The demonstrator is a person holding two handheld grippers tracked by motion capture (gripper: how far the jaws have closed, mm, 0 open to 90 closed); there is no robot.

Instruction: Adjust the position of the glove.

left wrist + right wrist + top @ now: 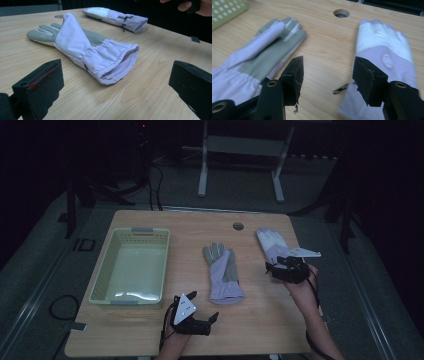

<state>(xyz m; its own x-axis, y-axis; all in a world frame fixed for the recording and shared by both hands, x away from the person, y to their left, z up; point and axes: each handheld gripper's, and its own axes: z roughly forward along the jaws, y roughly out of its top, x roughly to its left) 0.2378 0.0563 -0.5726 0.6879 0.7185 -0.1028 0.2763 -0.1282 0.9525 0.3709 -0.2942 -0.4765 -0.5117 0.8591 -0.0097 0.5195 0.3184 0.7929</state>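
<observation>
A wooden table [150, 330] fills the middle of the high view, dim all round. At centre lies a lilac-and-grey glove [223, 273], fingers toward the top of the frame, cuff toward the bottom. A second glove [271, 243], white at the fingers and lilac below, lies at centre right, well apart from the first, its cuff end hidden under the right gripper [274, 268].

The right gripper sits over that cuff. In its own view the jaws stand apart with bare wood between them; the second glove [384, 47] lies behind the jaw at right, the first glove [262, 57] behind the jaw at left. Nothing is pinched. A small dark clip [340, 88] lies on the wood by the cuff.

The left gripper [212, 318] rests at lower centre, just below the first glove's cuff. In its own view the jaws are wide apart and empty, the open cuff of the first glove [82, 50] straight ahead and nothing in between; the second glove [115, 17] lies farther back at top.

A pale green basket [100, 280] stands at centre left, apart from both gloves. A round hole [238, 226] in the tabletop sits above and between the gloves.
</observation>
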